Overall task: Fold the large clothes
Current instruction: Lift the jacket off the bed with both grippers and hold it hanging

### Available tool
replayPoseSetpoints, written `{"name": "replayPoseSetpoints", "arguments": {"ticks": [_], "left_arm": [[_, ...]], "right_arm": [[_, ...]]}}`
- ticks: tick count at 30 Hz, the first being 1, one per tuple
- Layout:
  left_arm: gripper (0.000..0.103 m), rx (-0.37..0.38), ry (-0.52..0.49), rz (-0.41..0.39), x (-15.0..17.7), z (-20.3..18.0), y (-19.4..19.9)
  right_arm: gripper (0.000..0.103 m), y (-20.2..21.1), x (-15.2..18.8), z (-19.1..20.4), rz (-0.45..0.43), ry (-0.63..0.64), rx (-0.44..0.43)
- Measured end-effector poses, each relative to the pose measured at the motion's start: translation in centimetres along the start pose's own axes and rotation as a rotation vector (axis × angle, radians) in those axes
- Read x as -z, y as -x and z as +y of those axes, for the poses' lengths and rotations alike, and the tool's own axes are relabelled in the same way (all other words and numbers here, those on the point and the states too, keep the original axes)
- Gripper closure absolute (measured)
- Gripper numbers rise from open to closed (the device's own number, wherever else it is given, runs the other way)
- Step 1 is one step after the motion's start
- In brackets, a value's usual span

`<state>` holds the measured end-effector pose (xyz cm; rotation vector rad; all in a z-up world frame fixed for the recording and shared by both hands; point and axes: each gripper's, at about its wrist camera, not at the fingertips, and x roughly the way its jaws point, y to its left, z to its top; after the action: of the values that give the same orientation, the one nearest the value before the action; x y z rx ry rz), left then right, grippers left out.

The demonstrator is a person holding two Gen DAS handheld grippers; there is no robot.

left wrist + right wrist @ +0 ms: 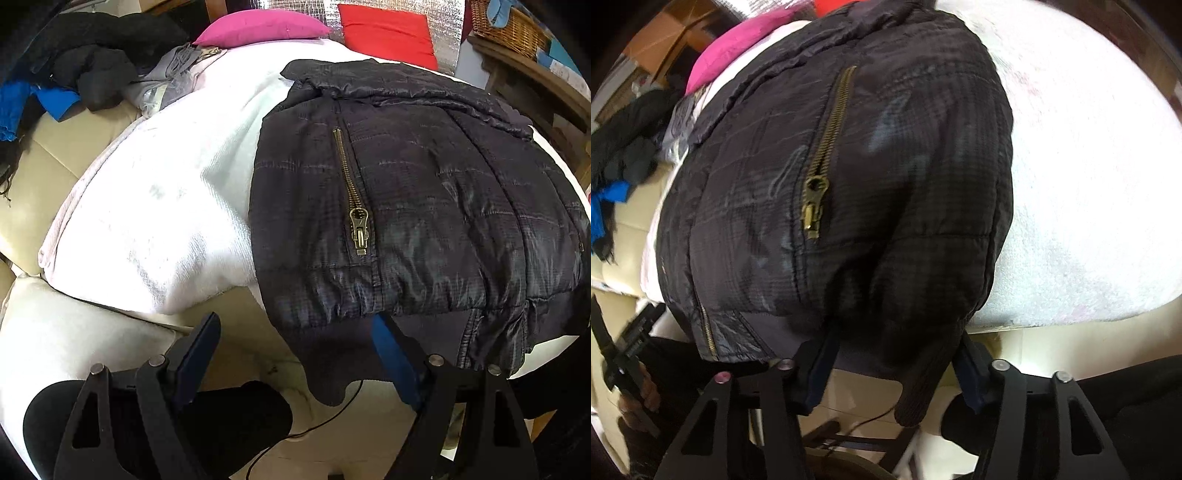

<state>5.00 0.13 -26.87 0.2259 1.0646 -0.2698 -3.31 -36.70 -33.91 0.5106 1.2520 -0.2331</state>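
Note:
A dark quilted jacket (424, 192) with a brass zipper (356, 221) lies folded on a white blanket (166, 206), and its ribbed hem hangs over the near edge. My left gripper (295, 332) is open wide at that edge. The hanging hem sits by its right finger (388, 343), and no pad presses on it. In the right wrist view the jacket (849, 184) bulges just above my right gripper (894, 354). Its jaws stand apart around the hem and a dangling ribbed cuff (919, 387), with both tips tucked under the jacket's edge.
A pink cushion (262, 27) and a red cushion (388, 33) lie at the far end. Dark and blue clothes (96, 70) are heaped at the far left on the cream sofa (55, 147). A wicker basket (513, 26) stands on a wooden shelf at the right.

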Motion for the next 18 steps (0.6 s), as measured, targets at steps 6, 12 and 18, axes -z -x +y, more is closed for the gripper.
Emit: {"name": "replayPoseSetpoints", "arguments": {"ticks": [6, 12, 18], "left_arm": [[0.019, 0.006, 0.000, 0.010, 0.2, 0.3, -0.1], [0.019, 0.047, 0.002, 0.075, 0.6, 0.6, -1.4], [0.019, 0.212, 0.097, 0.248, 1.5, 2.1, -5.0]], "right_arm": [[0.057, 0.1, 0.5, 1.5, -0.006, 0.042, 0.048], [0.050, -0.2, 0.2, 0.4, 0.008, 0.010, 0.031], [0.040, -0.9, -0.4, -0.9, 0.015, -0.063, -0.043]]}}
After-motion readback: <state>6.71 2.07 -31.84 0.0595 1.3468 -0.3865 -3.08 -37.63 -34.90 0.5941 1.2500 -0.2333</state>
